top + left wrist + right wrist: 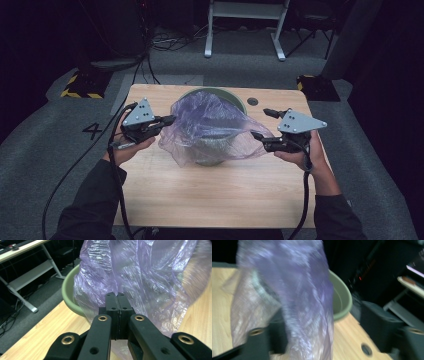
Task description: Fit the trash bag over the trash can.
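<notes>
The purple plastic bag (207, 127) lies draped over the green basin (235, 98) on the worktop (210, 195), its long axis running across between the 2 grippers. The left gripper (167, 120) has its fingers (111, 302) pressed together, pinching the bag's edge. The right gripper (261, 125) has its fingers spread, 1 on each side of the bag's other end.

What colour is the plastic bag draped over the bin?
The plastic bag is translucent pale purple, crinkled; clearest in the left gripper view, over the green bin.
</notes>
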{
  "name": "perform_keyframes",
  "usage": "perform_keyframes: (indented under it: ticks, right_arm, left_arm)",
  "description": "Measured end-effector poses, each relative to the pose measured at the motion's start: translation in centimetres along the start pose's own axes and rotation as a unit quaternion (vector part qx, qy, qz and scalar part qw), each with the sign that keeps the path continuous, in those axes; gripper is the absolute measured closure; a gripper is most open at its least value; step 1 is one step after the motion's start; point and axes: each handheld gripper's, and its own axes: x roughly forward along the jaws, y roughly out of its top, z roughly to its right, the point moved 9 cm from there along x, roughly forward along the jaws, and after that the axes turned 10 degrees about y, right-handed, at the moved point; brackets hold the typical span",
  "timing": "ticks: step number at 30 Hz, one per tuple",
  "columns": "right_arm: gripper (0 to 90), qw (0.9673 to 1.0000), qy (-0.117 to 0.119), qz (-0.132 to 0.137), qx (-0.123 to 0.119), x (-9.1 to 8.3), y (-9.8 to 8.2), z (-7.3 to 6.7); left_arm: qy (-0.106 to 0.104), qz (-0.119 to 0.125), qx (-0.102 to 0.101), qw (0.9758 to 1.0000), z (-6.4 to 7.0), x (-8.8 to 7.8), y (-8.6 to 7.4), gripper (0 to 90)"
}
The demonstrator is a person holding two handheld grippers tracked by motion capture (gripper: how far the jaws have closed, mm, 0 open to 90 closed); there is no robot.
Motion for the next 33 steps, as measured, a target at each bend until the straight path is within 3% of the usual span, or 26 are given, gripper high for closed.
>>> perform_keyframes:
  ticks: [1,4,7,11,13,15,17,25,28,33]
  right_arm:
    - [52.2,0.9999,0.008,0.010,-0.005,0.1,0.4,0.0]
    - [75.6,0.9992,0.021,0.032,0.007,0.3,1.1,0.5]
    - [85.4,0.9977,0.022,0.045,0.046,0.9,1.4,2.0]
    - [89.4,0.9960,0.010,0.024,0.086,2.4,0.8,3.7]
    - [89.4,0.9942,0.017,0.020,0.105,3.2,0.5,4.2]
    - [89.7,0.9927,0.004,0.002,0.120,4.1,-0.1,5.0]
    - [89.8,0.9908,0.006,-0.012,0.135,5.1,-0.5,5.5]
    - [89.7,0.9840,-0.007,-0.059,0.168,8.0,-2.5,7.0]
    - [89.2,0.9820,-0.011,-0.051,0.182,8.3,-2.8,7.7]
    - [87.4,0.9801,-0.040,-0.061,0.185,8.6,-3.7,8.8]
  left_arm:
    - [0.002,0.001,-0.001,1.0000,-0.2,0.1,0.1,89.8]
    - [0.006,0.006,-0.010,0.9999,-1.0,0.4,0.5,89.8]
    - [0.012,0.004,-0.021,0.9997,-2.0,1.0,0.6,89.9]
    - [0.021,-0.002,-0.035,0.9992,-3.4,2.0,0.3,89.9]
    - [0.025,-0.004,-0.046,0.9986,-4.2,2.5,0.1,89.9]
    - [0.027,-0.006,-0.056,0.9980,-4.9,3.0,0.0,89.9]
    - [0.035,-0.009,-0.060,0.9975,-5.5,3.5,-0.2,89.9]
    - [0.041,-0.024,-0.086,0.9952,-7.2,5.7,-1.1,89.9]
    - [0.045,-0.028,-0.084,0.9951,-7.6,6.3,-1.2,89.9]
    - [0.055,-0.036,-0.086,0.9941,-8.1,7.6,-1.8,90.0]
